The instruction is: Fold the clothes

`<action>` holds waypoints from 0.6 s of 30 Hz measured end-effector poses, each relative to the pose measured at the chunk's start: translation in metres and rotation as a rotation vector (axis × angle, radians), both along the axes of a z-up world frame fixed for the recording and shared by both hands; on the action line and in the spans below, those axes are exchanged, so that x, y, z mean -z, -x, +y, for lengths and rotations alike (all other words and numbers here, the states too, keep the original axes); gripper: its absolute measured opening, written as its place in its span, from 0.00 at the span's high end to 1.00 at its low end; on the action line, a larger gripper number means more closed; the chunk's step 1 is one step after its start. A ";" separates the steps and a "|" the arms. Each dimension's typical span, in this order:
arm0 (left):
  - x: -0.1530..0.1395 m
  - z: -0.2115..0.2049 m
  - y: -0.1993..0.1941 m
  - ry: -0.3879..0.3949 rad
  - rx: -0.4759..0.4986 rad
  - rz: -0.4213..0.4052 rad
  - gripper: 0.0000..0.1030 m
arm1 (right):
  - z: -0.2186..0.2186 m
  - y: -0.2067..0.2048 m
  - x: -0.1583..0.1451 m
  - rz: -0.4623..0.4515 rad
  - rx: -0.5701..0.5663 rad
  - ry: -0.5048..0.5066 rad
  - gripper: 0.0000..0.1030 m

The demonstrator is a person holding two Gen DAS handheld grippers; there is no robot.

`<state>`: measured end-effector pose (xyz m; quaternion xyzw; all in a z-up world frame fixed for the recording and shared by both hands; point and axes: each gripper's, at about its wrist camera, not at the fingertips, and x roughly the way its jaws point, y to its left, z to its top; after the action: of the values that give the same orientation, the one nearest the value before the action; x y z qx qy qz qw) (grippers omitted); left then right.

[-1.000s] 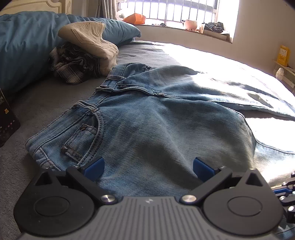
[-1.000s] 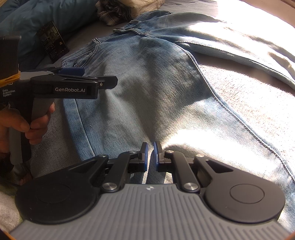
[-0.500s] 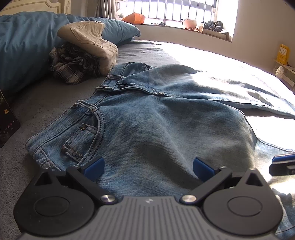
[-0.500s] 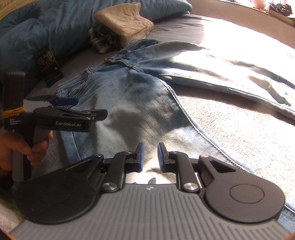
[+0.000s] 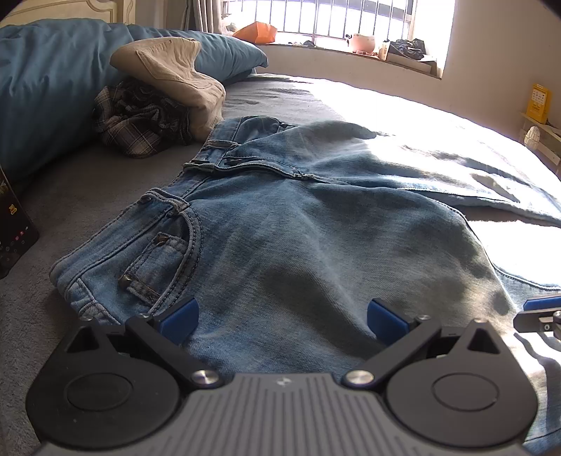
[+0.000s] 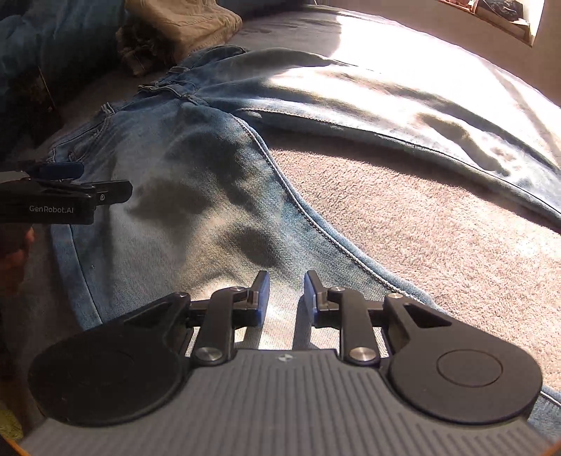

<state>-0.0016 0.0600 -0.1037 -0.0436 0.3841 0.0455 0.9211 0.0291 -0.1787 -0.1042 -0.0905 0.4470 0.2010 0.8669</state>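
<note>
a: since a second ago the right gripper has lifted off the jeans and tipped up, so more of the bed shows ahead of it. its jaws are opening and nothing sits between them; only denim lies below.

b: and the left gripper?

a: it has not shifted. jaws stand wide apart over the hip of the jeans, gripping nothing.

b: where are the jeans?

a: flat on the grey bed cover, front up, waistband toward ten o'clock in the left wrist view, legs spread toward three o'clock. light blue, faded, front pocket and belt loops showing. strong sun bleaches the far leg, and dark shadows fall across the near thigh.

b: what's around them?

a: at eleven o'clock, touching the waistband, beige trousers folded on top of a plaid garment. behind those, blue bedding. a dark packet at nine o'clock. a barred window at twelve, with clutter on its sill.

b: anything in the way?

a: the right gripper's tip pokes in at three o'clock in the left view, beside the jeans.
</note>
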 end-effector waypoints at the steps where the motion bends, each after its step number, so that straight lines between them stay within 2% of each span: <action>1: 0.000 0.000 0.000 0.000 0.000 0.001 0.00 | -0.002 0.000 -0.001 -0.006 0.007 0.001 0.80; 8: -0.001 0.001 0.000 -0.001 -0.002 0.003 0.00 | -0.009 -0.004 0.007 0.030 0.057 0.011 0.80; 13: 0.000 0.001 0.001 0.001 -0.004 0.003 0.00 | -0.010 -0.001 -0.004 -0.005 0.058 -0.038 0.80; 18: 0.000 0.001 0.000 0.001 -0.005 0.005 0.00 | -0.007 0.005 -0.013 -0.048 0.005 -0.078 0.80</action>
<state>-0.0014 0.0614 -0.1036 -0.0447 0.3862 0.0478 0.9201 0.0242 -0.1853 -0.0911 -0.0603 0.4180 0.2137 0.8809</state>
